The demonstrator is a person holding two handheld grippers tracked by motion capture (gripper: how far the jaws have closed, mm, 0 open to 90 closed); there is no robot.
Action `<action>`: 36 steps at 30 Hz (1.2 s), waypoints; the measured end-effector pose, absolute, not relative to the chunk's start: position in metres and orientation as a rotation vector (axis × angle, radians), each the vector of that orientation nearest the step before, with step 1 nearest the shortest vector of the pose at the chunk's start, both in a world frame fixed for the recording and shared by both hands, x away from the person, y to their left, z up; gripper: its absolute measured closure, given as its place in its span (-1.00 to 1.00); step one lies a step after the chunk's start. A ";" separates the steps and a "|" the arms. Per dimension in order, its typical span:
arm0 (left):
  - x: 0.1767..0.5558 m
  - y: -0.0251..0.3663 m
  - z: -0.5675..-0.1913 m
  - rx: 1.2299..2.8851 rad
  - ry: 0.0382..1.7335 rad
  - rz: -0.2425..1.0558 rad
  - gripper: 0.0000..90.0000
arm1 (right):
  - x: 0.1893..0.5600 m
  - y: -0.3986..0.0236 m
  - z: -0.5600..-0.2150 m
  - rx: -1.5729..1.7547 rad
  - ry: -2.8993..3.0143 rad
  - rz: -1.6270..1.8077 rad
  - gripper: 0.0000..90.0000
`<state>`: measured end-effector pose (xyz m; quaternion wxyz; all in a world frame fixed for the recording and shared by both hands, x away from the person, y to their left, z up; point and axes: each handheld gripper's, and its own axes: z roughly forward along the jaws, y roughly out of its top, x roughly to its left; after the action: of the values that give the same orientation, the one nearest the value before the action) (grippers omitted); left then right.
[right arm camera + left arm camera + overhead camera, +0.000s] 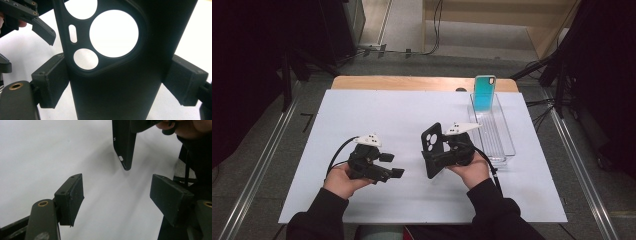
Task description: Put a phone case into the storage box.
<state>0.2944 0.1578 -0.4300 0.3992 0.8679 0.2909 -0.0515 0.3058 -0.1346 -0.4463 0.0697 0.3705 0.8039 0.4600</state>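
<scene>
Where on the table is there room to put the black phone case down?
The white board is bare across its far left, and along the near edge ahead of the sleeves. It is crowded at the far right, where the clear tray holds a teal phone case, and in the middle around the black phone case.

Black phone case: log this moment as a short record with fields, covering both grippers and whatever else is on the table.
held item: black phone case, upright, camera cutouts toward its top
right gripper: shut on the case, one pad on each long edge
left gripper: open, nothing between the pads, apart from the case
table: white top
clear tray: on the table's far right
teal phone case: stands upright at the tray's far end
</scene>
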 end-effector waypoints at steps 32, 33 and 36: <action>0.275 0.181 -0.452 2.213 0.752 -0.200 -0.39 | 0.311 -0.173 -0.399 1.027 2.482 1.436 -0.74; 0.274 0.181 -0.452 2.211 0.750 -0.199 -0.39 | 0.311 -0.175 -0.397 1.028 2.482 1.441 -0.74; 0.273 0.182 -0.451 2.205 0.752 -0.197 -0.39 | 0.312 -0.182 -0.392 1.036 2.474 1.439 -0.74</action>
<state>0.2727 0.1816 -0.4507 0.3910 0.8680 0.2961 -0.0775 0.3124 -0.1816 -0.3917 0.0486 0.3400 0.8118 0.4722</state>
